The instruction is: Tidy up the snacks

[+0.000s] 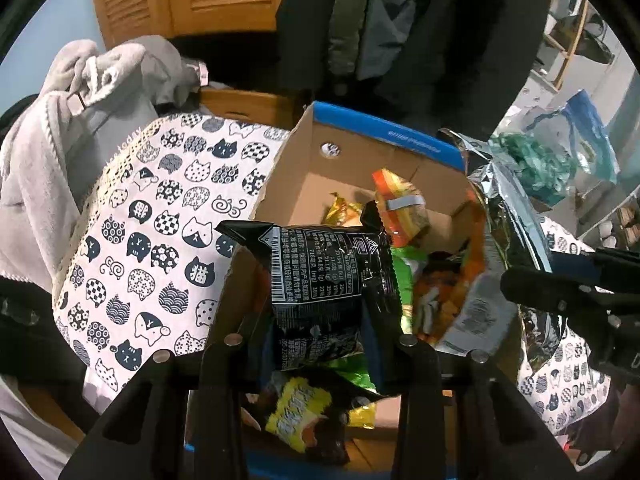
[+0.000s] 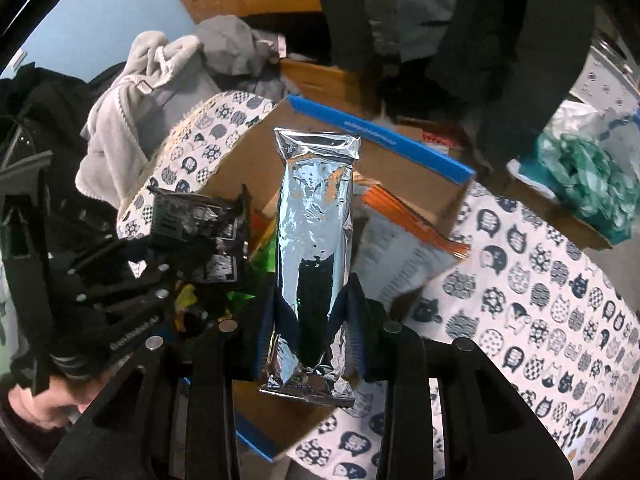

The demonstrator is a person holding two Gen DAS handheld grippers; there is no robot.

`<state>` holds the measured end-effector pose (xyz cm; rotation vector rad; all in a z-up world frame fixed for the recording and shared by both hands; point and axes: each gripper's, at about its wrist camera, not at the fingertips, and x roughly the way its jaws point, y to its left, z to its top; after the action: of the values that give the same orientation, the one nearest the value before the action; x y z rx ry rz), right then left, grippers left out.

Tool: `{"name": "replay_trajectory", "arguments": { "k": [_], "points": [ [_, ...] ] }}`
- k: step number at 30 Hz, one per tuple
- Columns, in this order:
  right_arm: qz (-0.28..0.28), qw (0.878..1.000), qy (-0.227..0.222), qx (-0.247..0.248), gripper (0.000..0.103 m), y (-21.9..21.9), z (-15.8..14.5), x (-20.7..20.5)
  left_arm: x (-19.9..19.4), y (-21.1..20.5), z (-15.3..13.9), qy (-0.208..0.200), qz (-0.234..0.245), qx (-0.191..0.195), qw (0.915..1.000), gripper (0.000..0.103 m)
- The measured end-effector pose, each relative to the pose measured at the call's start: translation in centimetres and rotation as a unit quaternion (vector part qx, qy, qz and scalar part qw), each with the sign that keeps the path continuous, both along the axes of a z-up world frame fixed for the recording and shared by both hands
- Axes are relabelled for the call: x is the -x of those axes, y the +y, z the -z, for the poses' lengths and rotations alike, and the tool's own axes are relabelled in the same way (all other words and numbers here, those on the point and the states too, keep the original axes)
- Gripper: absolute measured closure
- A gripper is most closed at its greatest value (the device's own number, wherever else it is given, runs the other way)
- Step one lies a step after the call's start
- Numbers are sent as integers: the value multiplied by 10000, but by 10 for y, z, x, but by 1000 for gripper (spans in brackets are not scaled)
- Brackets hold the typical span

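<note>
My left gripper (image 1: 320, 320) is shut on a black snack packet (image 1: 324, 276) with white print and a barcode, held above an open cardboard box (image 1: 316, 152) with a blue rim. The box holds several snack bags in orange, green and yellow. My right gripper (image 2: 314, 320) is shut on a tall silver foil bag (image 2: 316, 232), held upright over the same box (image 2: 384, 132). The foil bag (image 1: 508, 216) shows at the right of the left wrist view, and the black packet (image 2: 200, 236) with the left gripper (image 2: 132, 304) shows at the left of the right wrist view.
The box sits on a cat-print tablecloth (image 1: 152, 224). Grey clothing (image 1: 80, 92) is piled at the back left. Dark coats (image 1: 400, 20) hang behind. A bag with green contents (image 2: 588, 184) lies at the right. A yellow packet (image 1: 296, 412) lies low in the box.
</note>
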<state>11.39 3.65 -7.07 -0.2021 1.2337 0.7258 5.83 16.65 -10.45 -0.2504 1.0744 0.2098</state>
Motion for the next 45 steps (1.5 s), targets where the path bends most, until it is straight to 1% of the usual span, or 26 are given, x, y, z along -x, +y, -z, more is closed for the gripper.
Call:
{"name": "replay_trajectory", "arguments": {
  "k": [3,6,9,11,13,14,17,19,20,21,23,25,27,28,29,31,36,40,43,45],
  "points": [
    [-34,9999,122,48,72,10,11,-4,-3,4,6,61,-57,138,9999,64],
    [-19,9997,244,96,72,18,22,-8,-6,6,7,96,-87,158,9998,64],
    [6,9993,340,132,72,24,32,-11,-8,7,8,115,-123,151,9997,59],
    [39,9992,384,122,72,26,35,-14,-9,6,8,157,-139,97,9997,51],
    [65,9991,404,120,71,27,36,-16,-8,6,8,156,-131,89,9998,49],
    [74,9991,398,104,71,27,35,-16,-8,6,7,162,-128,83,9998,44],
    [123,9992,369,21,70,24,30,-17,-6,4,3,135,-135,31,9998,37],
    [164,9993,336,-52,61,20,24,-17,-3,2,-2,89,-129,-3,9999,33],
    [191,9994,286,-78,61,17,20,-16,0,1,-5,53,-106,-17,9999,29],
    [218,9994,240,-94,60,14,17,-15,2,-1,-8,16,-89,-43,9999,28],
    [310,9993,175,-136,53,6,10,-13,9,-6,-18,-125,-23,-137,9998,23],
    [387,9990,108,-206,43,-3,1,-9,15,-13,-26,-248,106,-253,9993,21],
    [429,9988,-14,-231,39,-12,-8,-3,21,-21,-33,-351,223,-394,9984,20],
    [440,9987,-82,-235,38,-16,-12,0,25,-25,-37,-397,275,-472,9977,17],
    [458,9985,-187,-236,38,-22,-18,5,30,-29,-41,-453,318,-512,9972,17],
    [527,9978,-333,-236,32,-31,-27,12,36,-34,-49,-560,413,-532,9962,17],
    [636,9942,-816,-294,29,-60,-52,39,60,-49,-64,-793,594,-690,9927,14],
    [665,9897,-1237,-290,26,-77,-70,60,76,-57,-76,-932,719,-684,9907,14],
    [683,9859,-1486,-366,26,-89,-83,75,87,-65,-84,-1092,832,-714,9880,8],
    [672,9846,-1566,-397,25,-95,-88,81,94,-71,-90,-1209,899,-834,9851,7]
  ]
}}
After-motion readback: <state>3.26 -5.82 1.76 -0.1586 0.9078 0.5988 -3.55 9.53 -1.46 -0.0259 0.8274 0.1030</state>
